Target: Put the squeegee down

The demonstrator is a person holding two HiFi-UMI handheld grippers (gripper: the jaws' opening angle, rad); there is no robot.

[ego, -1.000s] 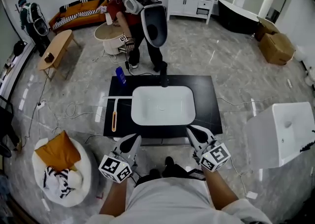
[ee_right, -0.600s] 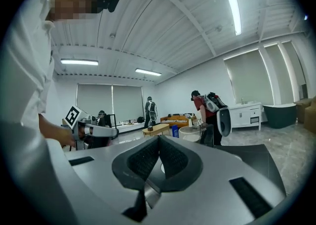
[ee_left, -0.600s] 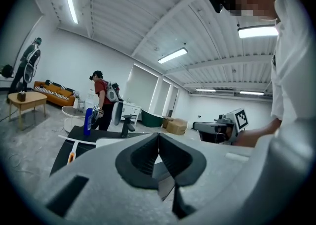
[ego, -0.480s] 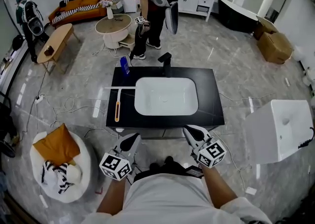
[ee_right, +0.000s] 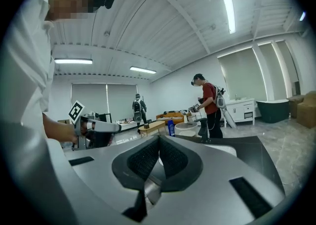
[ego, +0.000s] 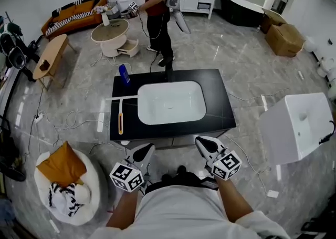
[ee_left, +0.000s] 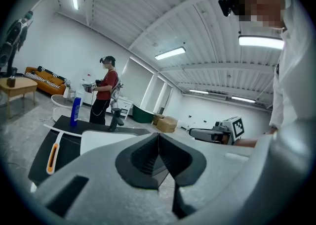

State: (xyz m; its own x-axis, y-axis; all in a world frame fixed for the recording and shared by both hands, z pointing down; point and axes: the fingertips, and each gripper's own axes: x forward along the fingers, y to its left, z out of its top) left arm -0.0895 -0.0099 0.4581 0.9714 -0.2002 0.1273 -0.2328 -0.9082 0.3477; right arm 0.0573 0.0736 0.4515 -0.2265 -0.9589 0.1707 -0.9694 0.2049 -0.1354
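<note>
The squeegee [ego: 120, 115], with an orange handle and a white blade, lies flat on the black counter [ego: 220, 109] left of the white basin [ego: 170, 102]. It also shows low at the left in the left gripper view as the squeegee [ee_left: 52, 151]. My left gripper [ego: 143, 154] hangs shut and empty in front of the counter's near edge, well short of the squeegee. My right gripper [ego: 203, 143] is also shut and empty, near the counter's front right. In the gripper views the left gripper [ee_left: 158, 137] and the right gripper [ee_right: 158, 142] show their pads pressed together.
A blue bottle [ego: 124, 73] and a black faucet [ego: 169, 73] stand at the counter's back. A white box [ego: 296, 127] sits to the right, a white beanbag with an orange cushion [ego: 58, 167] to the left. A person in red [ego: 157, 1] stands beyond. Cables lie on the floor.
The person behind the counter has walked away toward the round table. My view has shifted slightly; both grippers stay shut near my body and the squeegee has not moved.
</note>
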